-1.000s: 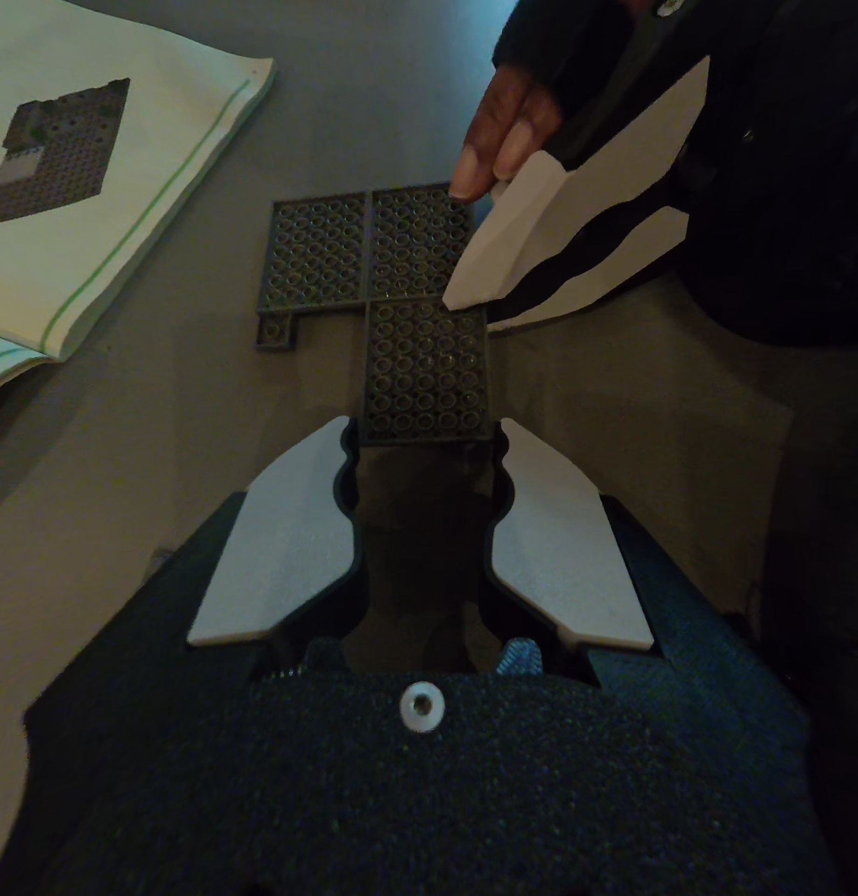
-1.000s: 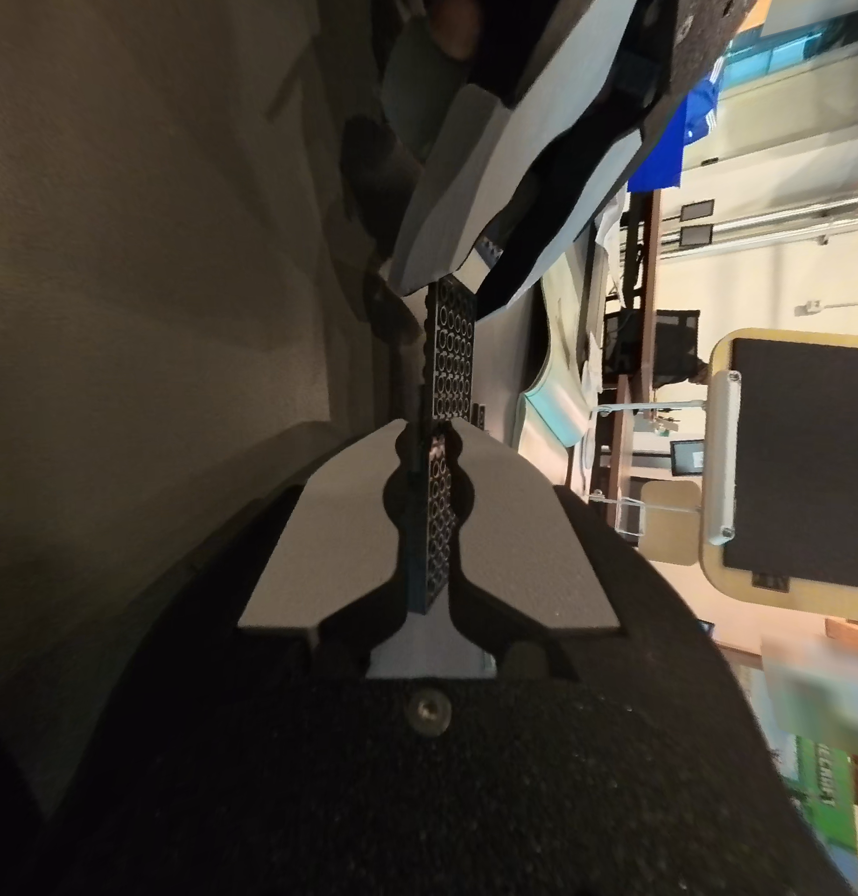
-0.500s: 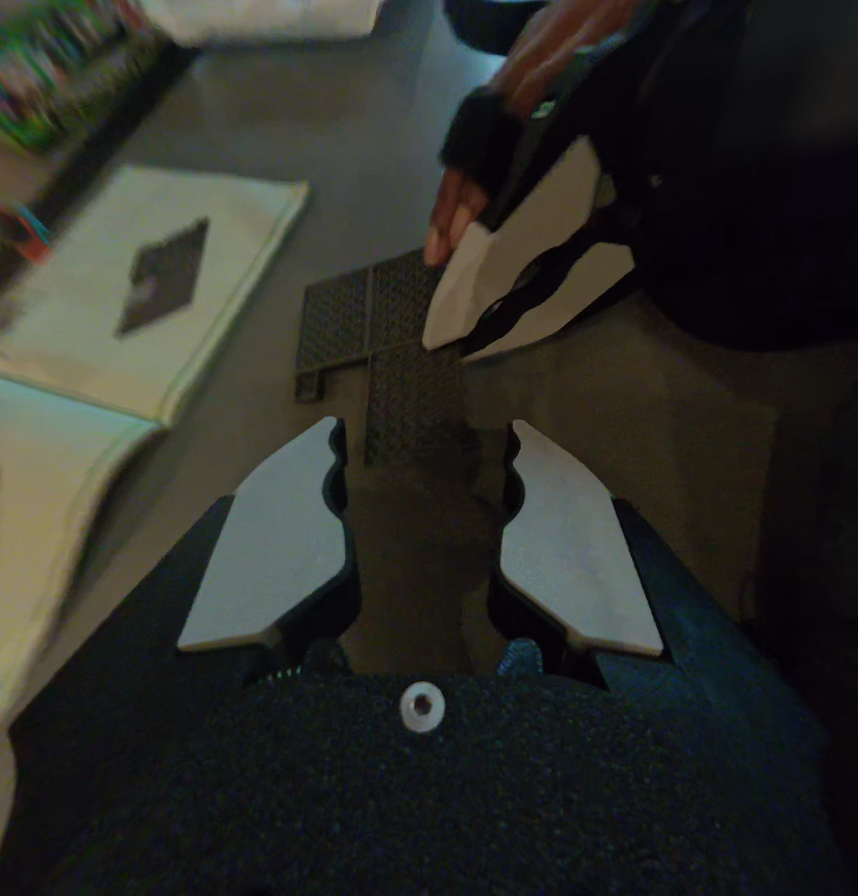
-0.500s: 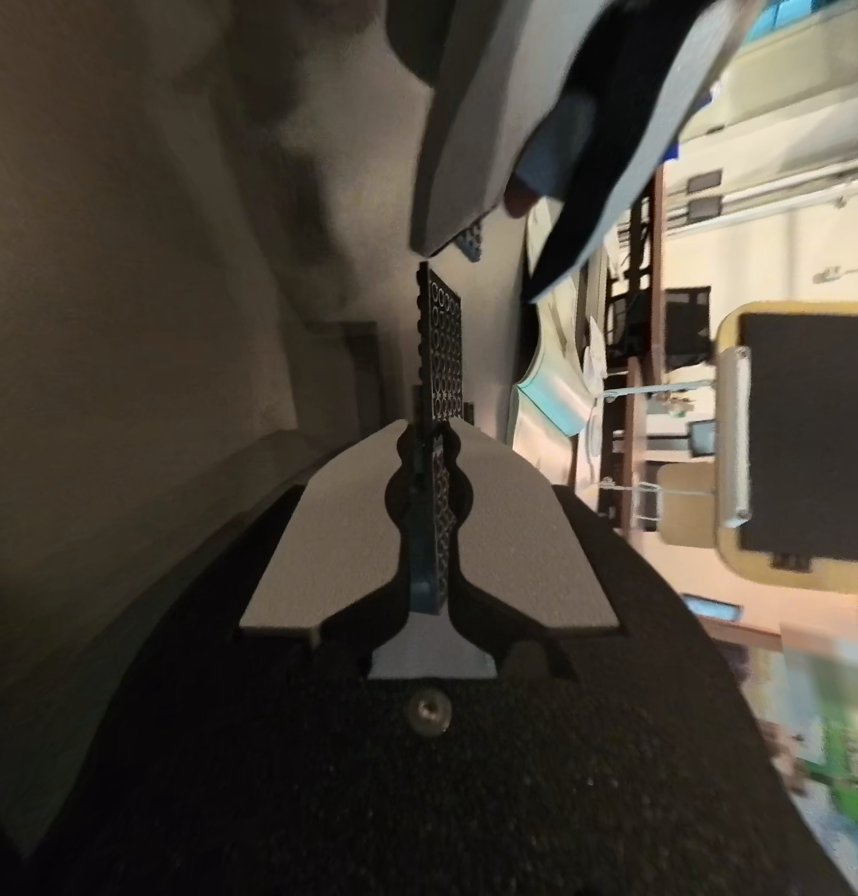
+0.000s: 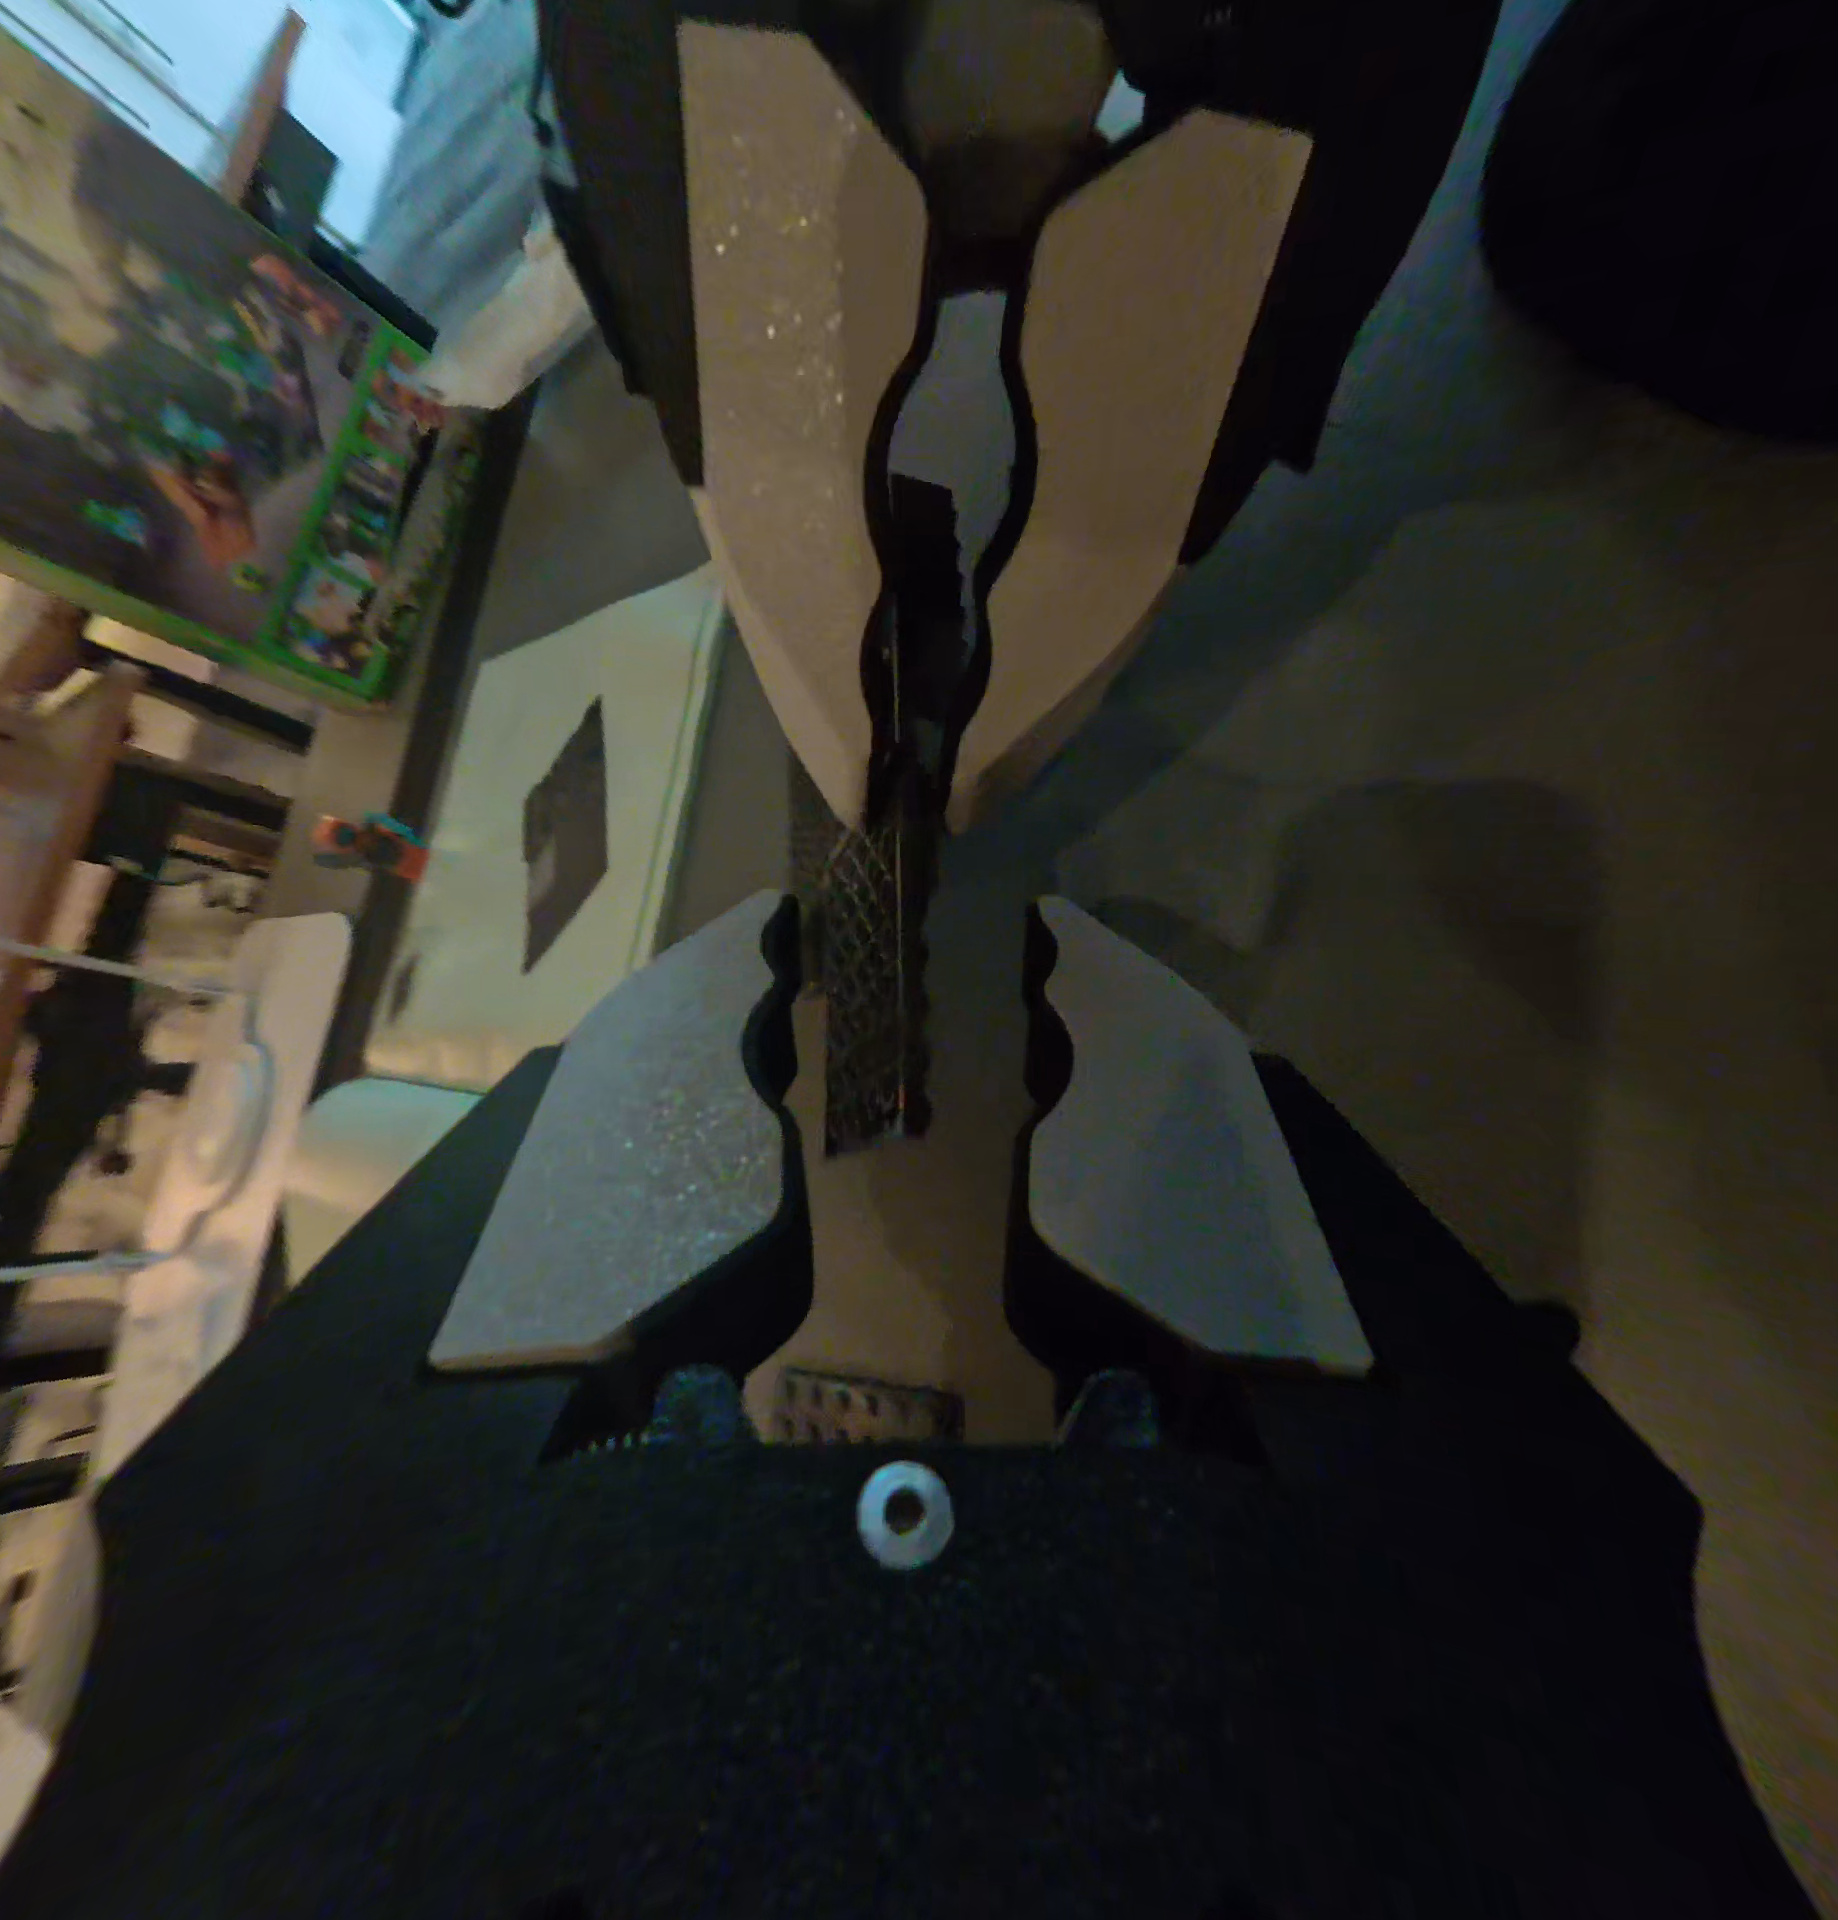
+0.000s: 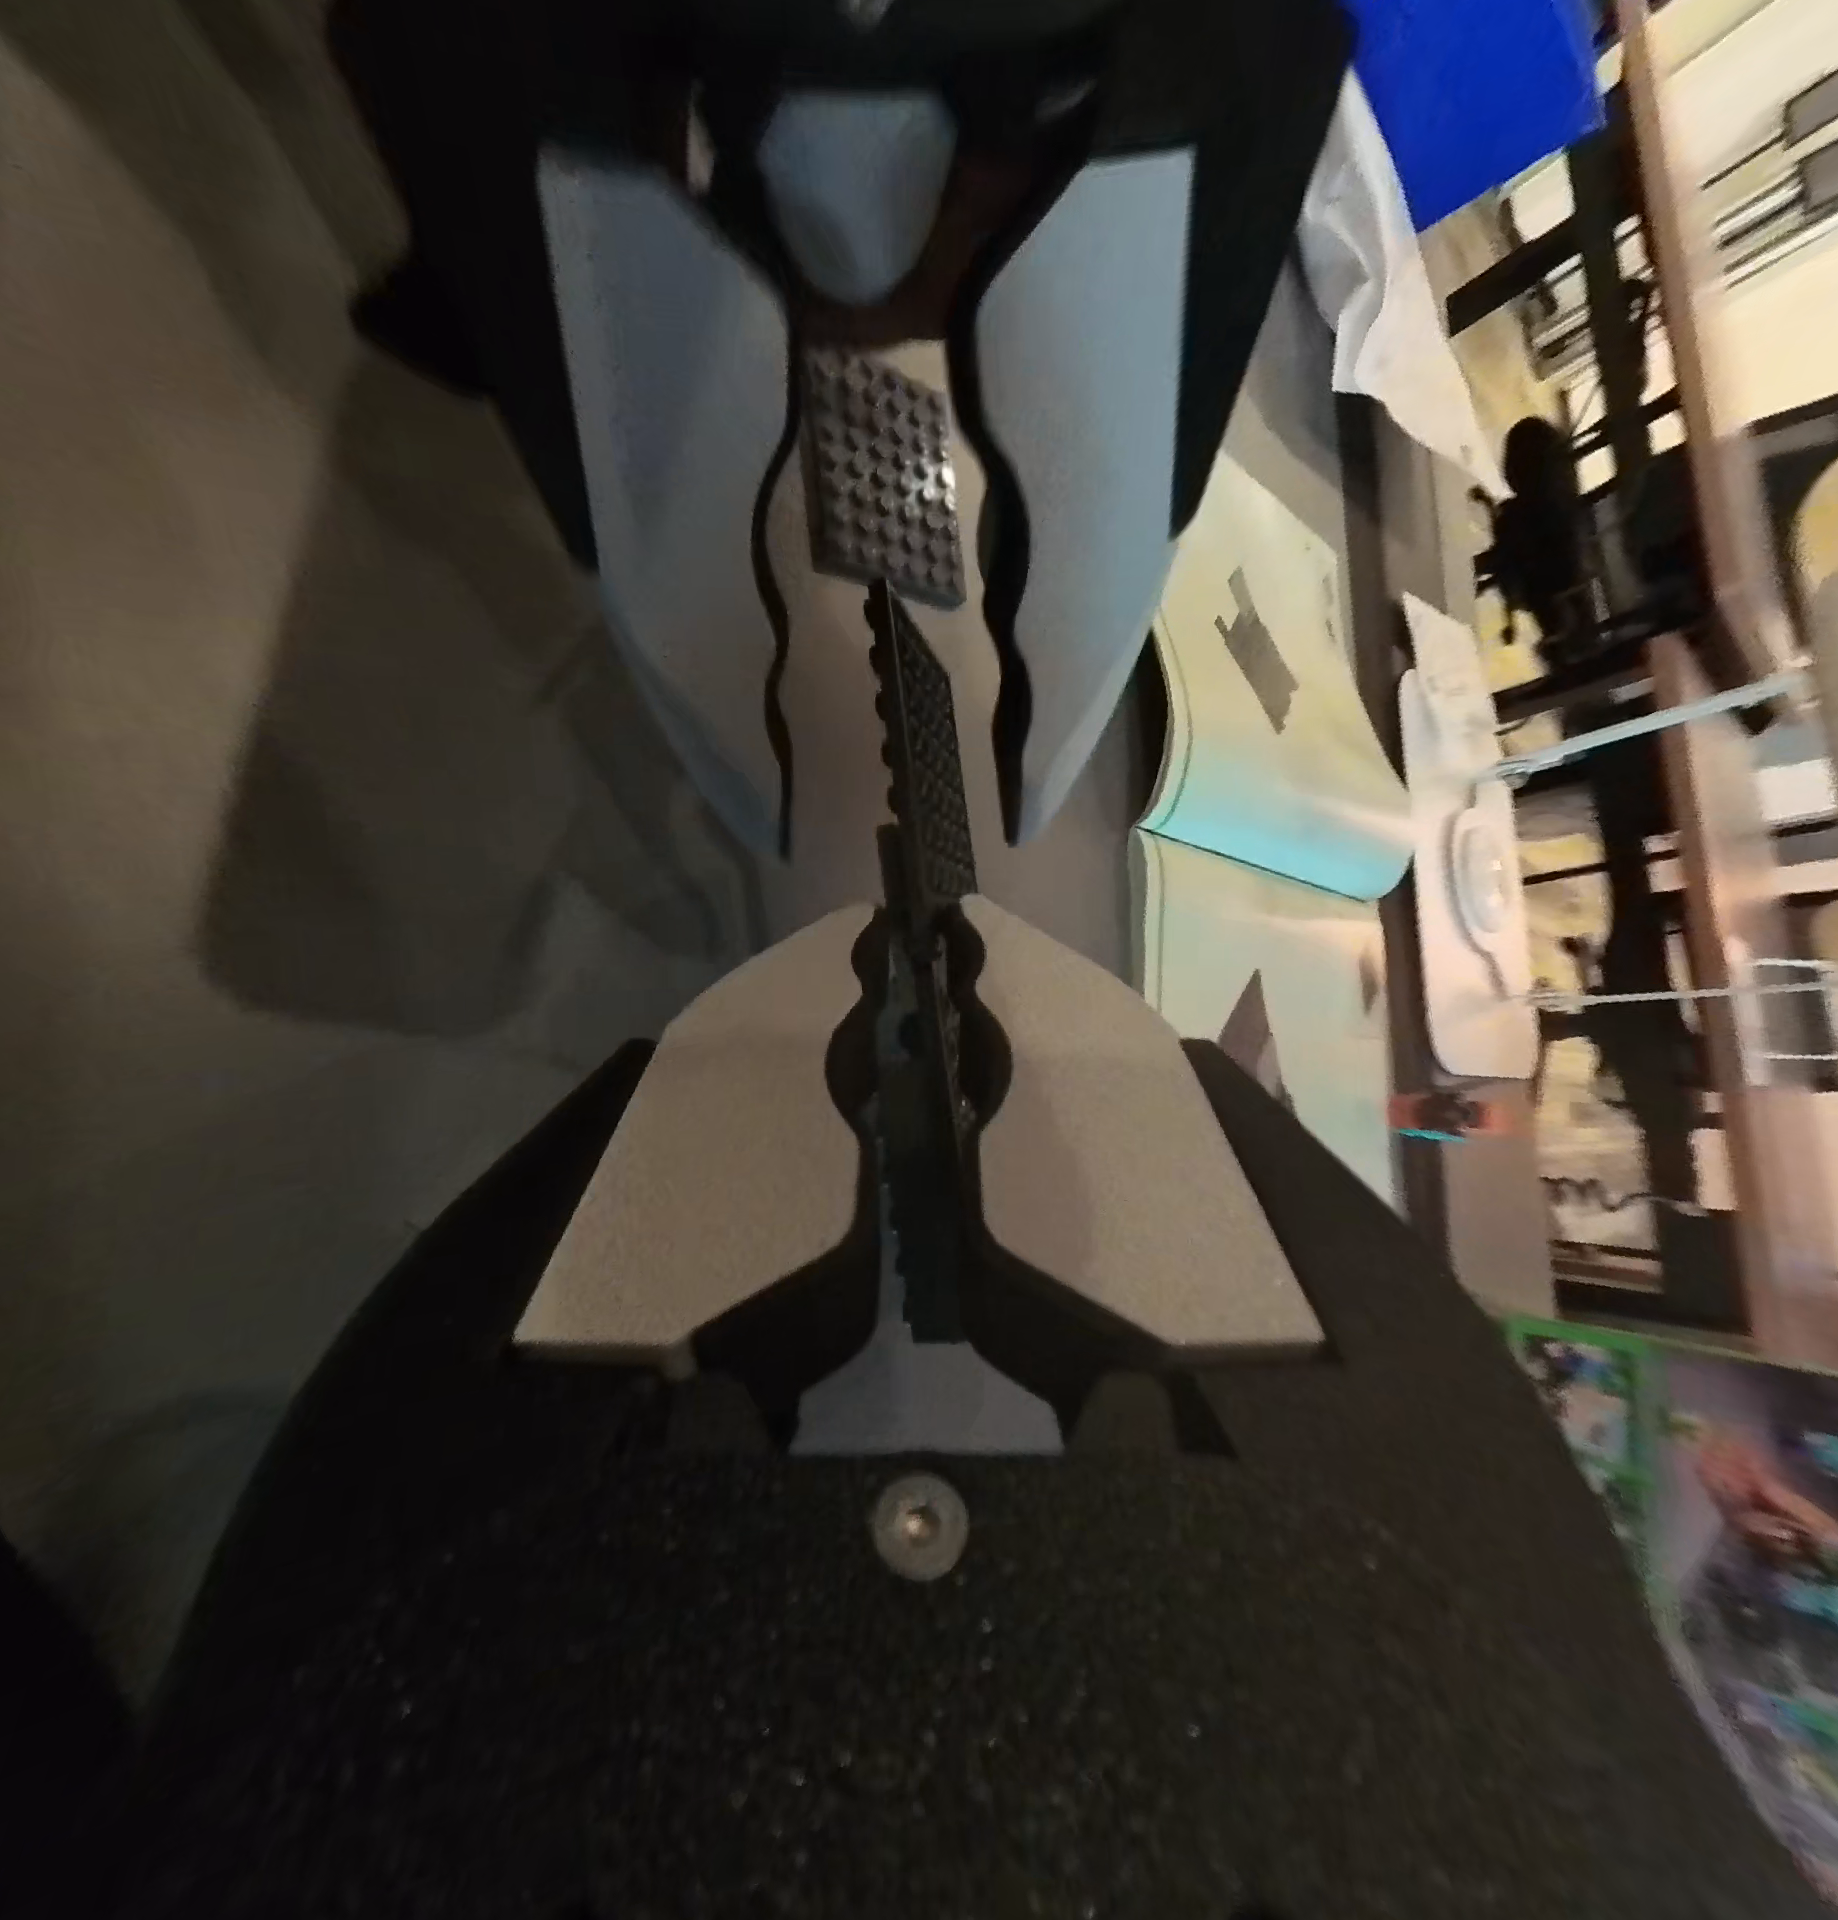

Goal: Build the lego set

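Note:
A dark grey lego plate assembly [image 6: 925, 758] stands edge-on between the two grippers, above the grey table [image 5: 1517, 935]. My right gripper [image 6: 920, 914] is shut on one end of it. My left gripper [image 5: 910, 925] faces it head-on and is open, with the plate's free end [image 5: 868, 997] between its fingers and a gap on both sides. The right gripper shows at the top of the left wrist view [image 5: 904, 790]. The left gripper shows at the top of the right wrist view [image 6: 899, 831], where a studded grey face [image 6: 884, 499] sits deep between its fingers.
An open instruction booklet [image 5: 582, 810] lies on the table beside the grippers and also shows in the right wrist view [image 6: 1279, 727]. A green-edged lego box [image 5: 219, 499] stands behind it. A small red and blue piece [image 5: 369, 836] lies near the booklet. Only a small space, under 4 cm, lies between the two pairs of fingers.
My left gripper has pulled back, rolled onto its side and swung round to face the right gripper. The plate assembly's free end now sits between its open fingers. The right gripper still holds it.

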The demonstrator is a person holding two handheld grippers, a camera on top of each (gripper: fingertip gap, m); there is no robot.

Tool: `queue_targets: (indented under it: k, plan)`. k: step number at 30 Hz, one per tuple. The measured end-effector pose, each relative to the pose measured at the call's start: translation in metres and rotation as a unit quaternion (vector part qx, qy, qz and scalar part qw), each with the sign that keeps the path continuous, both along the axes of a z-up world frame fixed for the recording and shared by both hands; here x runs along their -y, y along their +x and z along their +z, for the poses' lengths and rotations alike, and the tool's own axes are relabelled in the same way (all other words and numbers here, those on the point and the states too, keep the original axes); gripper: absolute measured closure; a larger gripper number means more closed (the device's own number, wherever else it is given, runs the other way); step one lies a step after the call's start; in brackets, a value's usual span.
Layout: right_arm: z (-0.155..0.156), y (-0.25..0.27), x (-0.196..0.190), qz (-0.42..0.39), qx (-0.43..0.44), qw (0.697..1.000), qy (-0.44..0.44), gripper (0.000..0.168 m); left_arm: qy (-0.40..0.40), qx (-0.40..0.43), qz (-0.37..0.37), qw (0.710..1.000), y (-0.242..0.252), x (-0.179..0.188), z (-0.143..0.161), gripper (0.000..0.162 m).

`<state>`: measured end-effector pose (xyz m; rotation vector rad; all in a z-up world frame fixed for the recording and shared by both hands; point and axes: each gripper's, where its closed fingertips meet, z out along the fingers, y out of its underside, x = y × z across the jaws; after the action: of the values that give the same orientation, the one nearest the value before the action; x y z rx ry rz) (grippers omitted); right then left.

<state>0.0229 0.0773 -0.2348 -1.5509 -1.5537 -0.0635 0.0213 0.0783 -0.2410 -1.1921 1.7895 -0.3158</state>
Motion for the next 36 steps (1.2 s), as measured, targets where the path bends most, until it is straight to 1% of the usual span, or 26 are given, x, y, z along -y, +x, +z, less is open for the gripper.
queue_targets:
  k: [6, 10, 13, 15, 17, 19, 20, 21, 23, 25, 28, 31, 36]
  plan:
    - [0.004, -0.003, -0.001, -0.006, -0.026, 0.999, -0.030, 0.159, 0.045, 0.002, 0.008, 0.999, 0.008, -0.009, 0.000, 0.135]
    - [0.009, -0.004, -0.002, -0.008, -0.043, 0.998, -0.040, 0.159, 0.051, 0.010, 0.003, 0.999, 0.009, -0.010, 0.004, 0.151]
    - [0.014, -0.005, -0.002, -0.011, -0.058, 0.997, -0.050, 0.159, 0.060, 0.020, -0.001, 0.998, 0.009, -0.010, 0.007, 0.153]
    - [0.020, -0.005, -0.001, -0.008, -0.077, 0.995, -0.056, 0.156, 0.047, 0.025, -0.002, 0.999, 0.008, -0.010, 0.009, 0.154]
    - [0.028, 0.001, 0.002, 0.001, -0.097, 0.993, -0.063, 0.148, 0.042, 0.026, -0.003, 0.999, 0.007, -0.012, 0.009, 0.154]
    - [0.033, 0.016, 0.007, 0.013, -0.101, 0.993, -0.063, 0.136, 0.033, 0.029, -0.006, 0.999, 0.005, -0.012, 0.010, 0.154]
    - [0.031, 0.025, 0.009, 0.019, -0.093, 0.994, -0.061, 0.127, 0.027, 0.032, -0.009, 0.999, 0.004, -0.011, 0.011, 0.154]
    - [0.025, 0.035, 0.010, 0.020, -0.076, 0.996, -0.049, 0.122, 0.021, 0.034, -0.009, 0.999, 0.003, -0.011, 0.012, 0.154]
    - [0.010, 0.047, 0.007, 0.021, -0.067, 0.997, -0.021, 0.118, 0.015, 0.040, -0.010, 0.999, 0.000, -0.012, 0.014, 0.154]
    - [0.000, 0.041, 0.002, 0.020, -0.087, 0.996, -0.012, 0.119, 0.007, 0.047, -0.013, 0.999, -0.002, -0.011, 0.016, 0.154]
    - [-0.003, 0.029, -0.013, 0.024, -0.086, 0.996, 0.025, 0.125, 0.003, 0.048, -0.013, 0.999, -0.007, -0.010, 0.016, 0.154]
    - [0.007, 0.020, -0.017, 0.046, -0.111, 0.992, 0.043, 0.153, -0.006, 0.048, -0.007, 0.999, -0.016, -0.013, 0.016, 0.154]
    - [0.019, 0.005, -0.007, 0.074, -0.120, 0.989, 0.048, 0.155, -0.020, 0.050, -0.002, 0.999, -0.025, -0.013, 0.023, 0.152]
